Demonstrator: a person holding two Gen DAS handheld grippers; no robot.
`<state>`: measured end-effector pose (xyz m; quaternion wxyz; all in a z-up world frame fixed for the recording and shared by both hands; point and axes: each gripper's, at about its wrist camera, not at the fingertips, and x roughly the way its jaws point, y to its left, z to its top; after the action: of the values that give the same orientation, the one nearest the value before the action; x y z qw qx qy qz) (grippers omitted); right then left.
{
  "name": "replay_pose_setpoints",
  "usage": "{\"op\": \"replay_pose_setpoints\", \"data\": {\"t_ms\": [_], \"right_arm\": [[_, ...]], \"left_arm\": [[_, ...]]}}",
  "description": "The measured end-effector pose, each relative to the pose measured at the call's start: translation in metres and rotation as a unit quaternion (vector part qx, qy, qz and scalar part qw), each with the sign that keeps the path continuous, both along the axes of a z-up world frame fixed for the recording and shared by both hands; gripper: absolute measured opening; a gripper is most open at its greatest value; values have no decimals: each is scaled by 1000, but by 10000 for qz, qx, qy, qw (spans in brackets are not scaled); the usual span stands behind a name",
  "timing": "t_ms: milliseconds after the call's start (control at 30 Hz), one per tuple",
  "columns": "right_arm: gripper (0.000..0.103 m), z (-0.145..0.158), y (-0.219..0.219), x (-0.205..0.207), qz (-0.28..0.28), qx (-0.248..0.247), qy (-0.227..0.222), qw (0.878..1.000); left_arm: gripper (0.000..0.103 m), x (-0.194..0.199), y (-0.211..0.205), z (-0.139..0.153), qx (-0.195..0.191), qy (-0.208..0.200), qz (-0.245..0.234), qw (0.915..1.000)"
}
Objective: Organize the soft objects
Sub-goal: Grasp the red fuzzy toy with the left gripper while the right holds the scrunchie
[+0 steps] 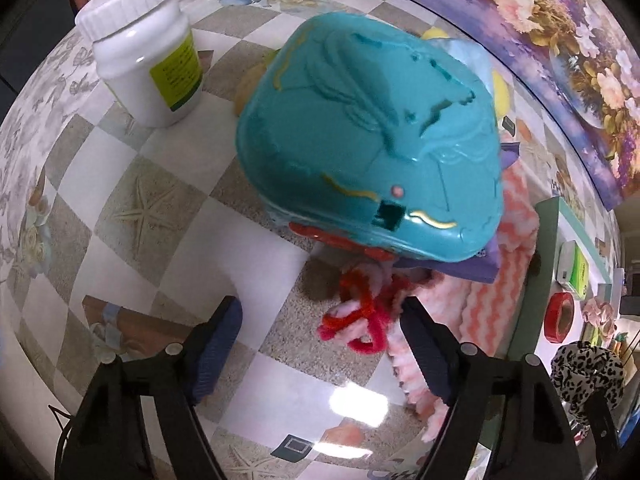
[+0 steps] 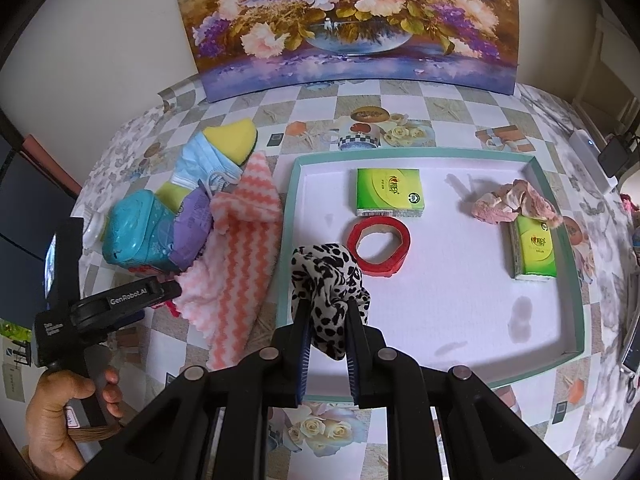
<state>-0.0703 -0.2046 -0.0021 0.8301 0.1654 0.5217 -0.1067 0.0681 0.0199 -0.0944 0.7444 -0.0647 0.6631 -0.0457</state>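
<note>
My left gripper (image 1: 320, 316) points down at the table, open, with a tangle of red and pink pipe cleaners (image 1: 360, 320) lying between its fingers and neither pad pressing on it. A pink-and-white zigzag cloth (image 1: 480, 304) lies just right of the tangle, partly under a teal plastic case (image 1: 368, 140). My right gripper (image 2: 327, 304) is shut on a leopard-print scrunchie (image 2: 324, 268), held over the near left corner of the teal-rimmed white tray (image 2: 286, 240). From the right wrist view, the left gripper (image 2: 172, 292) is beside the zigzag cloth (image 2: 240, 264).
A white jar (image 1: 148, 52) stands left of the teal case. A face mask (image 2: 204, 160), yellow sponge (image 2: 234, 136) and purple pack (image 2: 192, 224) are piled behind the case. In the tray lie two green tissue packs (image 2: 390, 192), a red tape ring (image 2: 380, 246) and a pink crumpled cloth (image 2: 516, 202). A flower painting (image 2: 340, 20) leans at the back.
</note>
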Motion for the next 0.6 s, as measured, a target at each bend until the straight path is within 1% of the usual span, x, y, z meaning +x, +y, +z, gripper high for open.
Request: {"op": "replay_pose_setpoints", "data": {"t_ms": [67, 233, 367, 433, 500, 600], "right_arm": [[17, 0, 0, 0, 4, -2, 2, 10000], [17, -1, 0, 0, 15, 18, 4, 10000], [17, -2, -1, 0, 2, 34, 15, 10000], [17, -2, -2, 0, -6, 42, 17, 10000], [17, -2, -2, 0, -11, 46, 20, 10000], [17, -2, -2, 0, -12, 42, 21, 10000]], "left_arm": [[82, 0, 2, 2, -23, 33, 71, 10000], [82, -1, 17, 8, -242, -13, 431, 9988], [82, -1, 24, 11, -126, -105, 583, 9982], [82, 2, 29, 9, -59, -56, 555, 9984], [82, 3, 25, 1, -130, 6, 529, 9985], [82, 9, 18, 1, -148, -26, 433, 9990]]}}
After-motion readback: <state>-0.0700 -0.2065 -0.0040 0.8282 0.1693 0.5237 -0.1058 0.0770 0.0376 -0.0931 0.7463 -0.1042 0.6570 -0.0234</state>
